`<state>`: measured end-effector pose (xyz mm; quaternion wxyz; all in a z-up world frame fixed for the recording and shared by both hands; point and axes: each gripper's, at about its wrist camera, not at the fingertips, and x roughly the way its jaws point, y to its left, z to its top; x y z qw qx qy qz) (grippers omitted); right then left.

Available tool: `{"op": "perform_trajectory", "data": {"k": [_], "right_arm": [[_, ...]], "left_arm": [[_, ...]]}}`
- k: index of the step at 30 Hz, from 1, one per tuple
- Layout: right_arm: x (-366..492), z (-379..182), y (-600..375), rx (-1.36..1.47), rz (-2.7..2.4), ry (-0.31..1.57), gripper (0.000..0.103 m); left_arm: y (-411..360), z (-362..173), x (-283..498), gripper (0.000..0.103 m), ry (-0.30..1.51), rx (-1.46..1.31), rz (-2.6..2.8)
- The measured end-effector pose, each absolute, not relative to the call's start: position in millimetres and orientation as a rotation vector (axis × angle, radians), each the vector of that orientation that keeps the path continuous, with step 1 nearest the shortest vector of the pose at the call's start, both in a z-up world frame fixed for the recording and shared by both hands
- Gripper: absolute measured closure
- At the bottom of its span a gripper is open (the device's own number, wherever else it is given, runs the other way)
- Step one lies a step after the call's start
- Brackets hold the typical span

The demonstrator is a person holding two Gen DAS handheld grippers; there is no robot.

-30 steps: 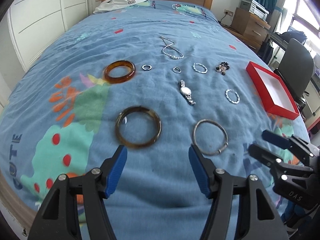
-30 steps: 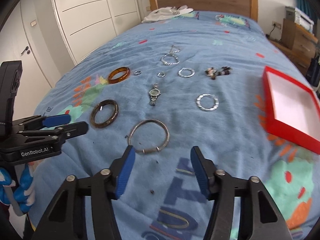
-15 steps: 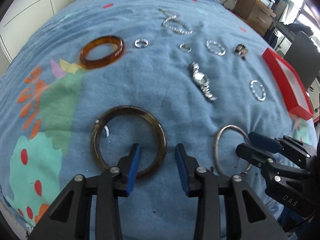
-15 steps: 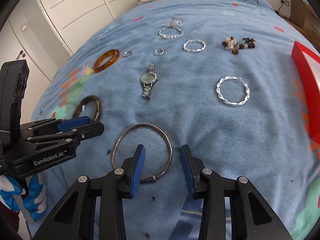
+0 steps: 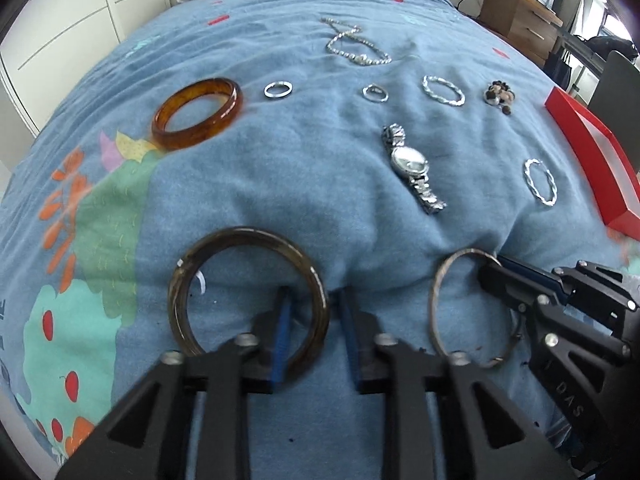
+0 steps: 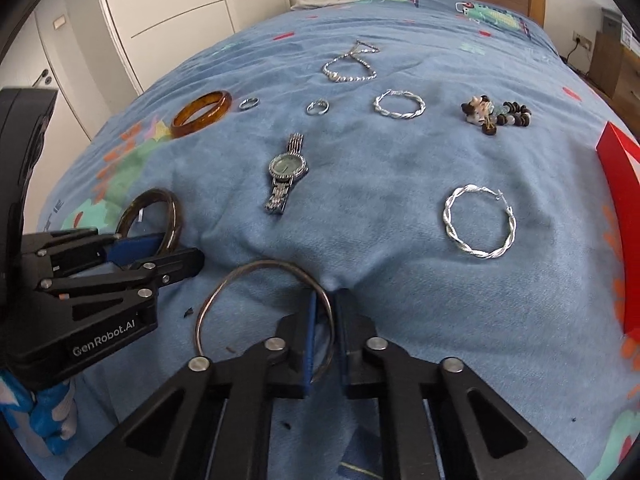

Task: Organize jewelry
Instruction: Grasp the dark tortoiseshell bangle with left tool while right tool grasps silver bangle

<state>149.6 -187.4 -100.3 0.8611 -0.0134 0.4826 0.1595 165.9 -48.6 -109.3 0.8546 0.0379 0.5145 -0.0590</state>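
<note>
Jewelry lies spread on a blue bedspread. My left gripper (image 5: 314, 304) straddles the right rim of a dark brown bangle (image 5: 224, 244), jaws nearly closed on it; it also shows in the right wrist view (image 6: 158, 258). My right gripper (image 6: 325, 304) is closed around the right rim of a thin silver bangle (image 6: 240, 276), which also shows in the left wrist view (image 5: 440, 280). A red box (image 5: 588, 140) lies at the right, its edge also showing in the right wrist view (image 6: 624, 208).
Farther up the bed lie an amber bangle (image 5: 198, 112), a silver watch (image 6: 286, 170), two small rings (image 5: 278, 89) (image 6: 318, 106), twisted silver hoops (image 6: 478, 222) (image 6: 400, 105), a chain bracelet (image 6: 348, 68) and a beaded piece (image 6: 496, 114). Wardrobe at left, desk and chair at right.
Both grippers have dropped to the bedspread and narrowed their jaws, the left around the dark bangle's rim, the right around the silver bangle's rim.
</note>
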Motion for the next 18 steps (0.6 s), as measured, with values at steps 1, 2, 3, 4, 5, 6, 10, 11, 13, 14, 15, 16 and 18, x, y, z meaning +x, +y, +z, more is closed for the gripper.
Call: {"op": "perform_trajectory", "data": {"k": [1,2,3,4,5,6,10,11,13,14,15,16,18], "right_arm": [[149,-97,-188,-0.028,0.341,1.007,0.097],[147,-94,-189,-0.023,0.351,0.992,0.098],[145,-90,-190,-0.018,0.357,0.983,0.098],[142,-88,-190,-0.016,0.36,0.976,0.098],[138,-84,-191,-0.012,0.364,0.966,0.098],[135,-80,-191,-0.011,0.368,0.958,0.099],[119,-61,-190,-0.018,0.377,0.914,0.099],[114,-56,-190,-0.019,0.376,0.902,0.099],[105,-45,-191,-0.02,0.376,0.878,0.099],[101,-40,-192,-0.019,0.376,0.869,0.099],[97,-35,-194,-0.018,0.376,0.859,0.099],[92,-31,-196,-0.016,0.374,0.851,0.099],[84,-24,-201,-0.01,0.367,0.836,0.099]], "left_arm": [[-49,-107,164,0.094,1.077,0.078,-0.122],[-48,-105,162,0.094,1.073,0.069,-0.12],[-45,-102,159,0.094,1.067,0.053,-0.121],[-42,-100,155,0.094,1.062,0.035,-0.12],[-39,-97,152,0.094,1.057,0.02,-0.118],[-37,-94,148,0.095,1.05,0.006,-0.115],[-36,-76,134,0.095,1.023,-0.007,-0.11],[-37,-71,132,0.095,1.018,-0.008,-0.11],[-39,-60,123,0.095,0.997,0.004,-0.108],[-40,-55,118,0.095,0.989,0.007,-0.105],[-41,-50,114,0.095,0.981,0.006,-0.105],[-43,-45,110,0.095,0.975,0.004,-0.106],[-46,-36,103,0.095,0.96,0.003,-0.109]]}}
